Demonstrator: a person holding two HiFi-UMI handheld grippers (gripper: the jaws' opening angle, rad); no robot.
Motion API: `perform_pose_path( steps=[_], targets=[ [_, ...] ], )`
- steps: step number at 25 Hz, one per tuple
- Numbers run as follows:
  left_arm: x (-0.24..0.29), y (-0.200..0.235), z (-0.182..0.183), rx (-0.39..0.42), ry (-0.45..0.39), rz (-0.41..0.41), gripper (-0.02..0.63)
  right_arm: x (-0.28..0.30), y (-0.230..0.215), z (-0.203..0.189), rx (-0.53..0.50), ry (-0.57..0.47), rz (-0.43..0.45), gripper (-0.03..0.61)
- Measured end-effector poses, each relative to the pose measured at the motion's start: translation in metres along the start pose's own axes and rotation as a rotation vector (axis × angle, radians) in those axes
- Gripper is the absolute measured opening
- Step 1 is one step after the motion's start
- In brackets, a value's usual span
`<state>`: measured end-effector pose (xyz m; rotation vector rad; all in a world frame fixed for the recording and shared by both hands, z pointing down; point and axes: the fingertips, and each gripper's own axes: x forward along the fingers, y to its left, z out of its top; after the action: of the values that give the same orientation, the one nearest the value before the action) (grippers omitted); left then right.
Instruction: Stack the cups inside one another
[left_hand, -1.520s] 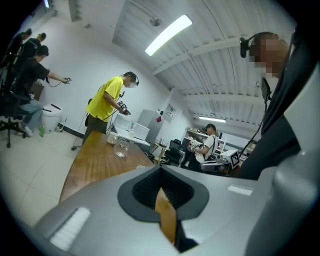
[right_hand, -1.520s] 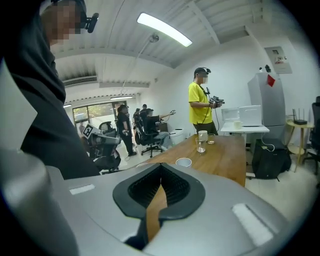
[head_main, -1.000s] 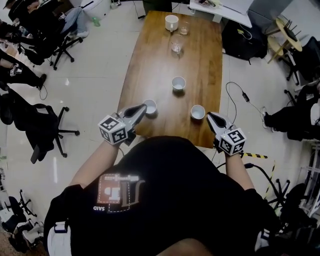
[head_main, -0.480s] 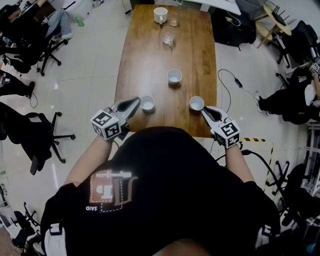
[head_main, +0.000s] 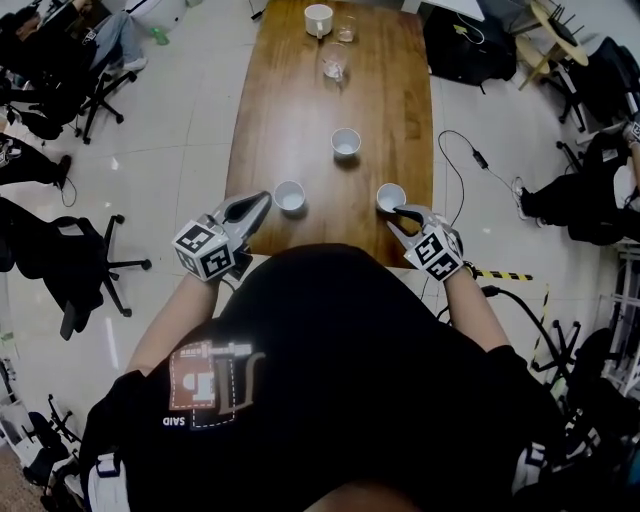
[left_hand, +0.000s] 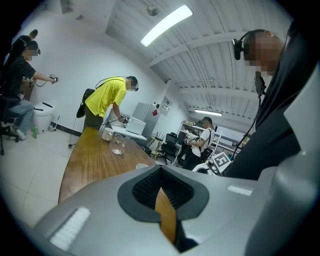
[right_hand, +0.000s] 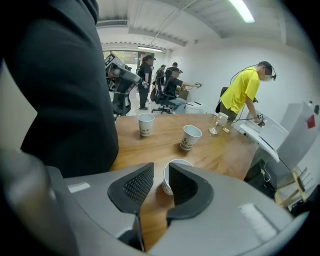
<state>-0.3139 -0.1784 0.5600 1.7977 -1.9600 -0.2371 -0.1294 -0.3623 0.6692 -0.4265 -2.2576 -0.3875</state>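
We judge the paper cup (head_main: 391, 197) at the table's (head_main: 300, 90) near edge light, thin and easily crushed, so our right gripper (head_main: 396, 216), jaws just opened with the cup just past their tips and unpinched, should nip its rim gently; our left gripper (head_main: 262, 203) is clenched, empty.

Head view: the worktop's (head_main: 300, 120) near edge is hidden under the person's black shirt (head_main: 340, 330). Its far end is cut off by the top of the frame.

Right gripper view: the right gripper (right_hand: 161, 170) has just been opening its jaws. The right pad hides most of the nearest cup (right_hand: 166, 178). Only the rim and a left strip show in the gap, so contact cannot be told. Print on the left far cup (right_hand: 146, 124) is too small to read.

Left gripper view: the left gripper (left_hand: 160, 169) body covers the worktop's near part. A further cup (left_hand: 141, 165) shows only as a rim.
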Motion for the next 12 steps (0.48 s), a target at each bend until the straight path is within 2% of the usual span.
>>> perform_pose_path(
  steps=[12],
  targets=[
    [-0.014,0.004,-0.002,-0.008,-0.017,0.045,0.002,0.033,-0.006,-0.034,-0.174,0.196,0.021,0.096]
  ],
)
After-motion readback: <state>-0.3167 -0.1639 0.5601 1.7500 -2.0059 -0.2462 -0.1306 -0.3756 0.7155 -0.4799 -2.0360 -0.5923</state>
